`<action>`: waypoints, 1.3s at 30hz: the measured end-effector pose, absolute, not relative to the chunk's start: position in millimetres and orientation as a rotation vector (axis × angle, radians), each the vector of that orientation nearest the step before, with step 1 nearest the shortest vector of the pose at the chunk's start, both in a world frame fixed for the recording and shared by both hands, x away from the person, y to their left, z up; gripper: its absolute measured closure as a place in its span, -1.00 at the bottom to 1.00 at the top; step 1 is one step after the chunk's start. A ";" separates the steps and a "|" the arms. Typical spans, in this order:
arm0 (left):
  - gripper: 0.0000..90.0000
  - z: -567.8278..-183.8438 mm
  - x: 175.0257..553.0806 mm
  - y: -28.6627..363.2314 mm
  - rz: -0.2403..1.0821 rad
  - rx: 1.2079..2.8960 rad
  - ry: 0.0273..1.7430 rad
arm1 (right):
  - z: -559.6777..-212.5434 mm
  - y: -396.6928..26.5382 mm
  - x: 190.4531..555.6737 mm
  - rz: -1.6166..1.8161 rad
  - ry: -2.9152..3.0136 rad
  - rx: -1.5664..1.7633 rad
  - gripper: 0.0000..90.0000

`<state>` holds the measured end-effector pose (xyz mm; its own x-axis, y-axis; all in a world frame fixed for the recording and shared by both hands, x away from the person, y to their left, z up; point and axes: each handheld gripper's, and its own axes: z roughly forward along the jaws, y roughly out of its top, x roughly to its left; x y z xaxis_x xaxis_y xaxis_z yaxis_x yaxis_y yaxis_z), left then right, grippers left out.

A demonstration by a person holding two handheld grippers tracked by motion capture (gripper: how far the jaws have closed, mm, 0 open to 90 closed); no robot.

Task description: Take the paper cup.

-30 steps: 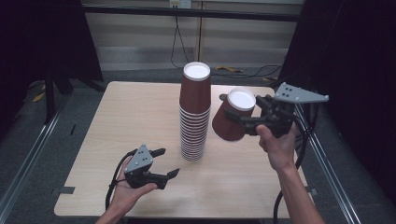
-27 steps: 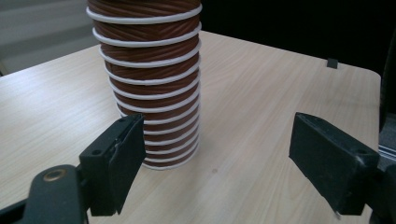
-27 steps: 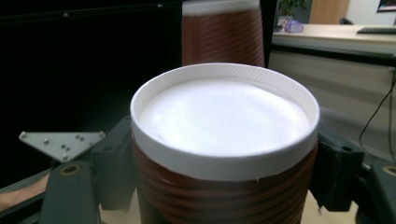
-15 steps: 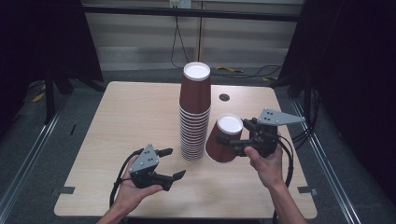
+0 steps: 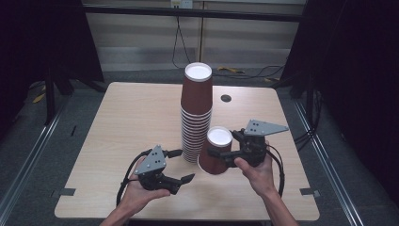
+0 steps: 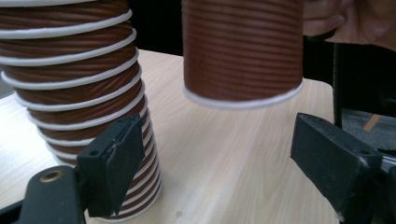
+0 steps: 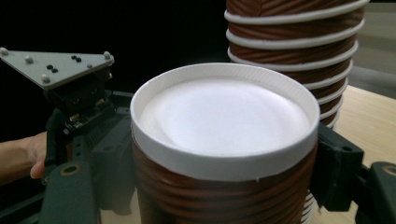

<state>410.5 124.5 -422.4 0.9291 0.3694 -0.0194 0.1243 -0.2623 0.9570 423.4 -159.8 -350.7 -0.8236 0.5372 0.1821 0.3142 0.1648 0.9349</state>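
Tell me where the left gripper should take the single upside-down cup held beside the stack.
Take the single cup across its ribbed wall near the wide rim at the bottom, coming from the left gripper side. The right gripper already clamps higher, and the stack blocks the far side.

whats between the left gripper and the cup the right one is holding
Bare tabletop. In the left gripper view, nothing lies between the left gripper and the held cup; the cup stack stands off to one side.
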 end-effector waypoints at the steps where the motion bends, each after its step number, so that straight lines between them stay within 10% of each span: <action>1: -0.62 -422.5 410.7 123.6 0.239 1.832 0.362 | -352.0 -159.1 423.5 1.722 2.249 0.830 -0.48; 39: -0.84 -432.3 410.5 92.6 0.114 1.805 0.295 | -378.6 -127.5 412.5 1.859 2.319 0.735 -0.47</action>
